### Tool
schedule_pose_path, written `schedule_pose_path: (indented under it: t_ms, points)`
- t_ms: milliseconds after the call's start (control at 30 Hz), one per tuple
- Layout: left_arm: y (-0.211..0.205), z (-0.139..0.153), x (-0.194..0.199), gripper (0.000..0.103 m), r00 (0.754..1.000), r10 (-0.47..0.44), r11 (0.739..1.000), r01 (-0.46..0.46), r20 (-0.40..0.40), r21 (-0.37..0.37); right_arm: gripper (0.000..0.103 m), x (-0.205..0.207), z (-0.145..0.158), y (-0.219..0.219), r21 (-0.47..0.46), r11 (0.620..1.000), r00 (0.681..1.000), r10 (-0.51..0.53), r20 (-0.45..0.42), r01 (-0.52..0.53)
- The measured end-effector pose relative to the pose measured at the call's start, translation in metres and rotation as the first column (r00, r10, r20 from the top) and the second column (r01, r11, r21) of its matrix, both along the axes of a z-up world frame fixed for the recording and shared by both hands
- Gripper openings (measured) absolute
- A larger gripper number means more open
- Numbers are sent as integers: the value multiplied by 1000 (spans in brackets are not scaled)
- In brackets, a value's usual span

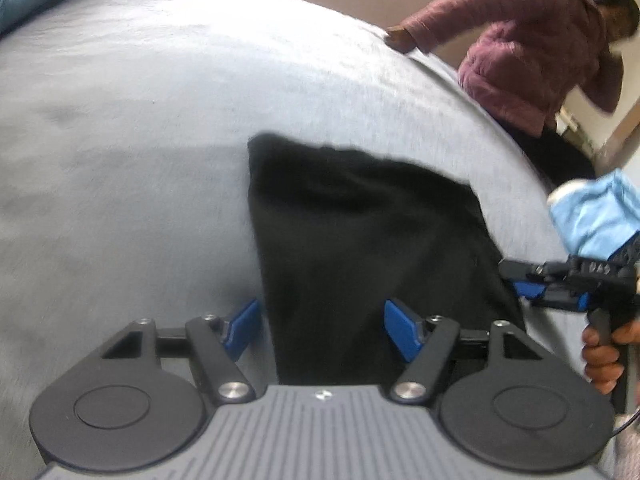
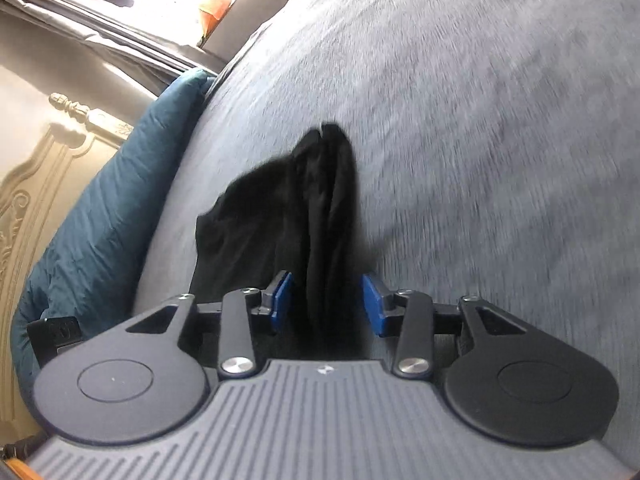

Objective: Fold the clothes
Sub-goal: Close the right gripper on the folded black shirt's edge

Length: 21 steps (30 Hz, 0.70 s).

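this is a bedroom in a home. a big bed [image 1: 160,100] fills most of both views, and it has a soft grey sheet [image 2: 480,120] pulled over it. a puffy dark blue blanket [image 2: 108,216] is bunched up at one side of the bed. next to it stands a cream headboard [image 2: 44,168] with curly carved shapes and a little knob on top. long curtains [image 2: 100,36] hang by a bright window. a person in a puffy pink jacket [image 1: 532,44] leans on the far edge of the bed with one hand. a black piece of clothing [image 1: 360,248] lies on the sheet.
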<state>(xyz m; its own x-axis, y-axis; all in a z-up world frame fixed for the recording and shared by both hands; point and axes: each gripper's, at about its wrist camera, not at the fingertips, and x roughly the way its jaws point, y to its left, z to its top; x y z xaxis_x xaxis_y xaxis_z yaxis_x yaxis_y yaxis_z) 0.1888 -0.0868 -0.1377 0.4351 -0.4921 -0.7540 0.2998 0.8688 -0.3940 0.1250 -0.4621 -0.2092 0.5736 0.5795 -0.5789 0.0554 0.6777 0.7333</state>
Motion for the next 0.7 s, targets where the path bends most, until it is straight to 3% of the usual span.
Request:
schedule_pose_path:
  t_ms: [267,367,567,633,700]
  points:
    - [-12,-13,47,66,998,-50,997,52,31,-58,38,56,-13,14,76,997,1000,9,16,-11]
    - [-16,-18,56,69,997,-71,994,74,40,-83,37,70,-14,22,72,997,999,37,40,-40]
    - [-22,-20,62,72,992,-92,990,101,87,-102,28,80,-16,29,69,995,995,65,79,-70]
    - [-24,-18,63,67,993,-71,992,80,97,-102,23,80,-17,29,75,994,994,70,85,-76]
    - [-23,-17,62,52,994,-40,994,50,104,-93,17,80,-18,27,79,993,993,76,90,-83]
